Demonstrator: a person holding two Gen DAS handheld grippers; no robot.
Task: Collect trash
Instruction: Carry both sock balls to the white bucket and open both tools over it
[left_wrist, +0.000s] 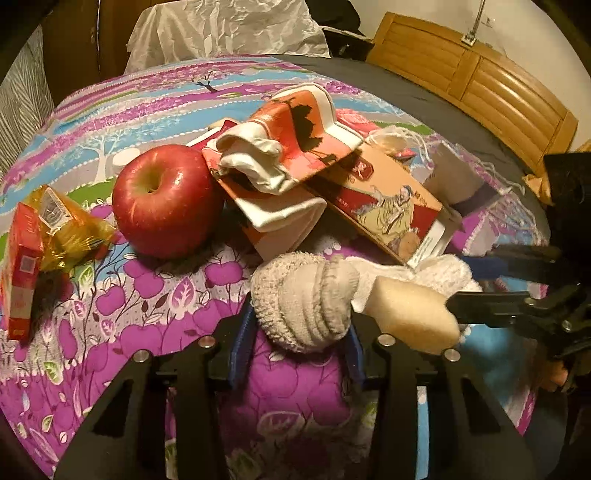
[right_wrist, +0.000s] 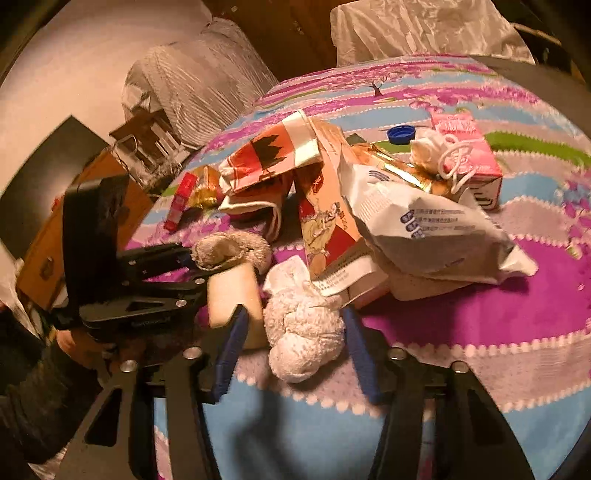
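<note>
Trash lies in one heap on the flowered bedspread (left_wrist: 122, 295), so most of the collecting looks not yet finished; no bin or bag for it shows in either view. In the heap I see a printed carton (left_wrist: 388, 206), a crumpled orange paper bag (left_wrist: 295, 136) and a red box with gold wrapper (left_wrist: 26, 258). A red apple (left_wrist: 164, 205) stands just beside the heap, touching the paper bag.

The left gripper (left_wrist: 299, 332) has its fingers apart around a grey rolled sock (left_wrist: 306, 299), which sits between them; I cannot tell if they press on it. The right gripper (right_wrist: 295, 336) has its fingers apart too, on both sides of a white fluffy cloth ball (right_wrist: 303, 328), with gaps visible, so it does not look clamped. A foam block (right_wrist: 232, 295) lies between the two grippers.

The right wrist view shows things the left one hides: a silver snack bag (right_wrist: 424, 225) on top of the carton, a pink drink box (right_wrist: 469, 155) and a blue bottle cap (right_wrist: 400, 133) behind. The left wrist view alone shows the apple whole, and the wooden headboard (left_wrist: 480, 85).
</note>
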